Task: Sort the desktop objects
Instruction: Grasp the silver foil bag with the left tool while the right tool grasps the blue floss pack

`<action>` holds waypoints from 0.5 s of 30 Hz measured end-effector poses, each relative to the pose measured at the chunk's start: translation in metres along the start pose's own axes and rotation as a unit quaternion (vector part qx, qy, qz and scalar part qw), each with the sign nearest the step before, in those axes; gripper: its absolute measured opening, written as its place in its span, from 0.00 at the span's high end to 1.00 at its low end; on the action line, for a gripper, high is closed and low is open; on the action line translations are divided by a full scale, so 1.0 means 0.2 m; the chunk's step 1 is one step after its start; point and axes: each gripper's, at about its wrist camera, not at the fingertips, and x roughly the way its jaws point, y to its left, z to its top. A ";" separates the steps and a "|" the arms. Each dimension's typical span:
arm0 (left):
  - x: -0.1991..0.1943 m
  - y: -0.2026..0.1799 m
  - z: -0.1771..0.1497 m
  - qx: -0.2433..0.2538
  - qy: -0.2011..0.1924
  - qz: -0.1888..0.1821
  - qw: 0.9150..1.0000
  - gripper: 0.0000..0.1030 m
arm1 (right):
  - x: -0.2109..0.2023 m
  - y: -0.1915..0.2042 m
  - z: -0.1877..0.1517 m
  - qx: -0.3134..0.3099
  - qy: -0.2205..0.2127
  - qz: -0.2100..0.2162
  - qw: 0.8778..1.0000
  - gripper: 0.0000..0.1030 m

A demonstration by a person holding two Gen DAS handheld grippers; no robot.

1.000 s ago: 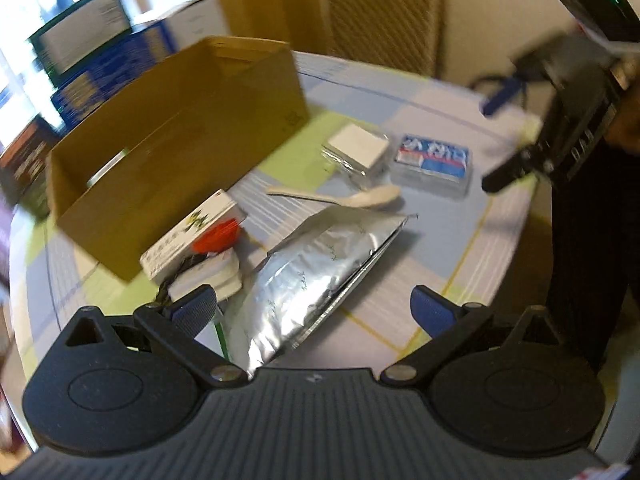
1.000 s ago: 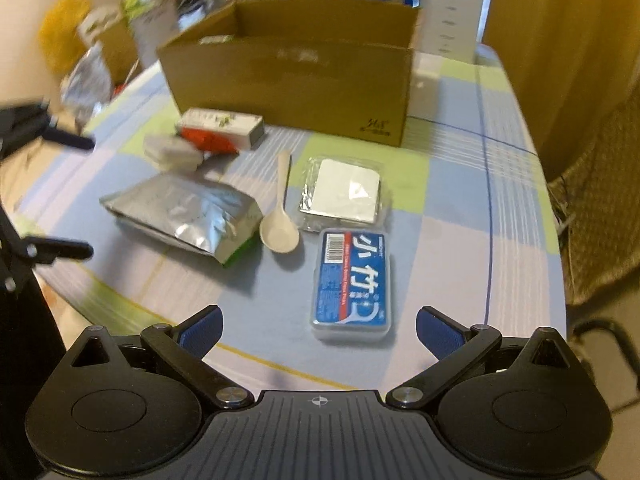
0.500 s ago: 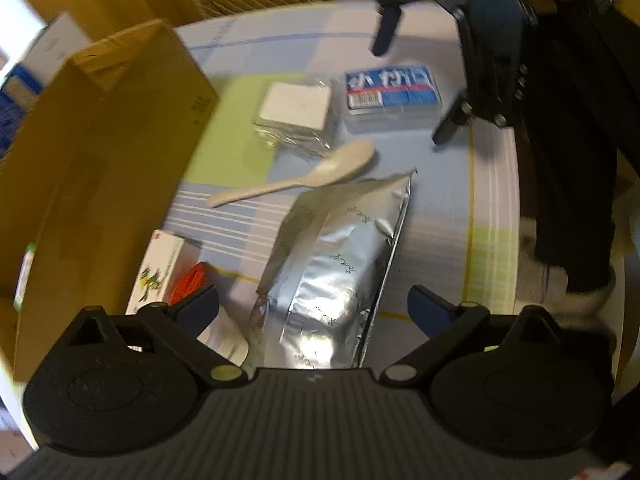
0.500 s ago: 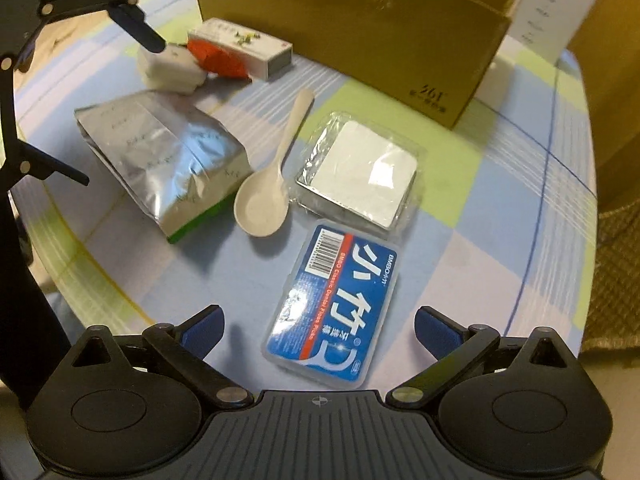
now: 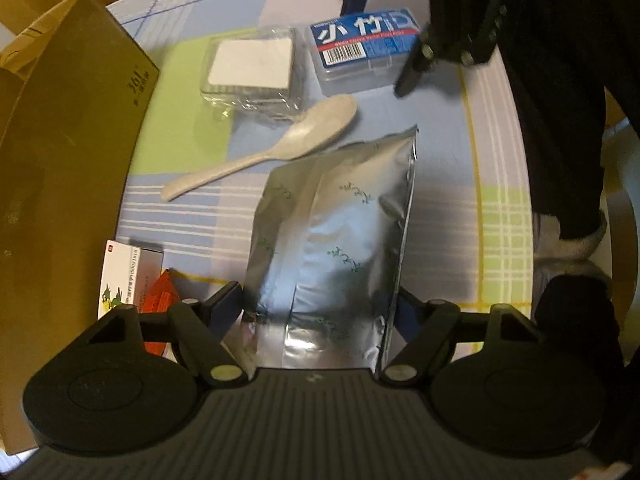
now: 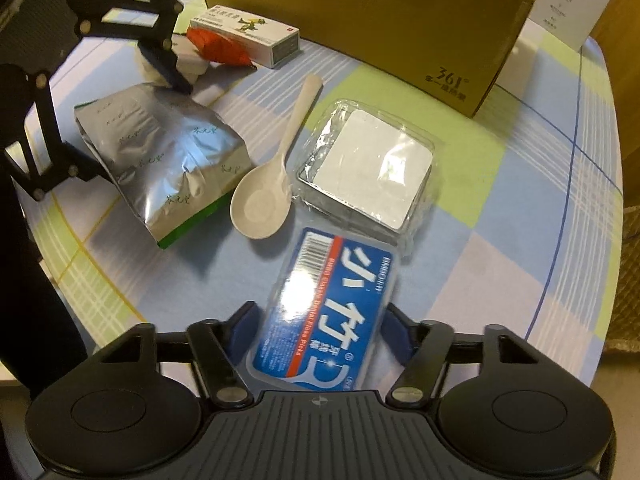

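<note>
Near the tabletop's (image 6: 520,240) front edge, the left gripper (image 5: 320,312) stood open astride the foil pouch (image 5: 332,240), the right gripper (image 6: 320,328) open around the floss-pick box (image 6: 328,308). Slippery foil could buckle and slip when squeezed; the box's smooth plastic might skid toward the edge.
</note>
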 end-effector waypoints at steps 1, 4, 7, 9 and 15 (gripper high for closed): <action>0.00 0.00 0.00 -0.001 0.002 0.000 1.000 0.30 | 0.00 0.00 0.00 0.003 -0.001 -0.001 1.000 0.42; 0.00 -0.01 0.00 -0.005 0.006 0.001 1.000 0.36 | -0.01 0.00 -0.01 0.010 -0.004 -0.003 1.000 0.47; -0.01 -0.03 0.01 -0.015 0.007 -0.002 1.000 0.45 | -0.02 0.02 -0.02 0.014 -0.005 -0.012 1.000 0.47; -0.01 -0.04 0.02 -0.026 0.007 -0.006 1.000 0.48 | -0.03 0.02 -0.04 0.022 -0.010 -0.015 1.000 0.48; -0.04 -0.09 0.04 -0.073 0.010 -0.020 0.997 0.51 | -0.10 0.04 -0.07 0.049 -0.030 -0.023 0.998 0.48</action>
